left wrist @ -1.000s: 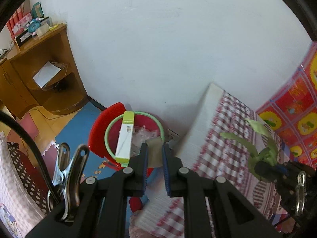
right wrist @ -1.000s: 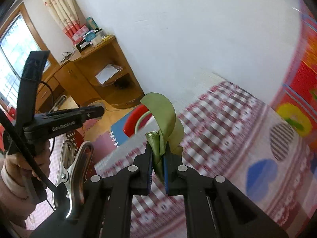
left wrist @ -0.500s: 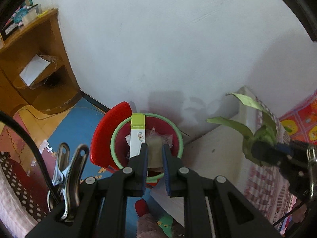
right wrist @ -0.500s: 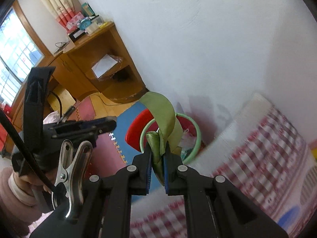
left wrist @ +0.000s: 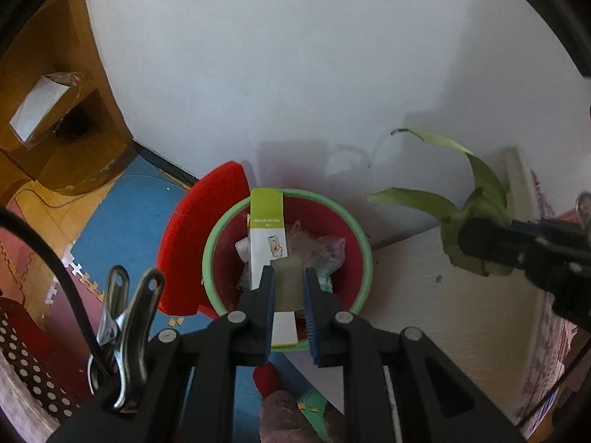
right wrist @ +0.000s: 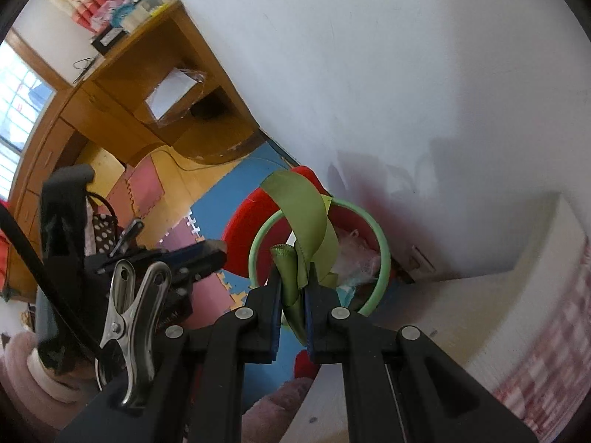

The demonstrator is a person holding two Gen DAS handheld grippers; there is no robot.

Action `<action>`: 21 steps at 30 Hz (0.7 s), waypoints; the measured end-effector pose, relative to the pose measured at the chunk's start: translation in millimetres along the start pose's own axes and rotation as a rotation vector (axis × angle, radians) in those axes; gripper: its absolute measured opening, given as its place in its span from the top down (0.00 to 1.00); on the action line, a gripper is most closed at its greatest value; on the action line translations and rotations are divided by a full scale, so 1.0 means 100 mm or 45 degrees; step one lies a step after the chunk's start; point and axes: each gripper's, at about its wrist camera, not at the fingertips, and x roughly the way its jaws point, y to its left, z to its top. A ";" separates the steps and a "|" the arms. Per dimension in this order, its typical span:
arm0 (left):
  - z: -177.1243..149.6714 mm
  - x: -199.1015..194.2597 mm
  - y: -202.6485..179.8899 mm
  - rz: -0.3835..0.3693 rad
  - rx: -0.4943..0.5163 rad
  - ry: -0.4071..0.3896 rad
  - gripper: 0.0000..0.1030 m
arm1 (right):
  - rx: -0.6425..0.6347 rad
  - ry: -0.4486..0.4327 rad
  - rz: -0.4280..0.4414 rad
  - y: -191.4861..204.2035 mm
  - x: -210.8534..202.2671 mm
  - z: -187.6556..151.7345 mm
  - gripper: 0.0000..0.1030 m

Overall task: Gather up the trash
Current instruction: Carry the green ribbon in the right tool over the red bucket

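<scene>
A red bin with a green rim (left wrist: 365, 251) (right wrist: 385, 254) stands on the floor by the white wall, its red lid (left wrist: 199, 240) tipped open behind it. A green and white box (left wrist: 266, 236) leans inside it among crumpled plastic. My left gripper (left wrist: 288, 277) hangs over the bin's near side, shut on a small tan scrap (left wrist: 286, 288). My right gripper (right wrist: 291, 277) is shut on a green ribbon (right wrist: 303, 206) above the bin's near rim. In the left wrist view the right gripper (left wrist: 466, 238) and its ribbon (left wrist: 480, 184) sit just right of the bin.
A white bed side (left wrist: 443, 295) rises just right of the bin, with checked bedding (right wrist: 554, 350) above it. A wooden desk (right wrist: 147, 85) stands at the left by the wall. Blue and pink foam mats (left wrist: 122, 214) cover the floor. A person's pink sleeve (right wrist: 22, 365) holds the left gripper (right wrist: 218, 253).
Both grippers have moved off the bed and down toward the bin, which now fills the middle of both views. The ribbon and the tan scrap stay gripped.
</scene>
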 end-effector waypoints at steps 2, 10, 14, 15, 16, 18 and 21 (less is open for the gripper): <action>0.01 0.10 0.03 -0.006 0.004 0.008 0.85 | 0.021 0.027 0.004 -0.03 0.10 0.04 0.91; 0.02 0.47 0.13 0.005 -0.007 0.056 0.84 | 0.091 0.118 -0.018 -0.09 0.46 0.16 0.91; 0.01 0.59 0.16 -0.006 -0.009 0.082 0.84 | 0.114 0.130 -0.016 -0.08 0.56 0.20 0.91; 0.01 0.62 0.16 -0.007 -0.004 0.084 0.84 | 0.116 0.135 -0.016 -0.09 0.58 0.20 0.91; 0.01 0.63 0.17 -0.007 -0.001 0.086 0.84 | 0.117 0.138 -0.017 -0.09 0.59 0.21 0.91; 0.01 0.67 0.18 -0.009 0.004 0.091 0.83 | 0.128 0.144 -0.025 -0.09 0.62 0.19 0.86; 0.01 0.72 0.19 -0.014 0.001 0.101 0.83 | 0.151 0.147 -0.027 -0.11 0.62 0.17 0.74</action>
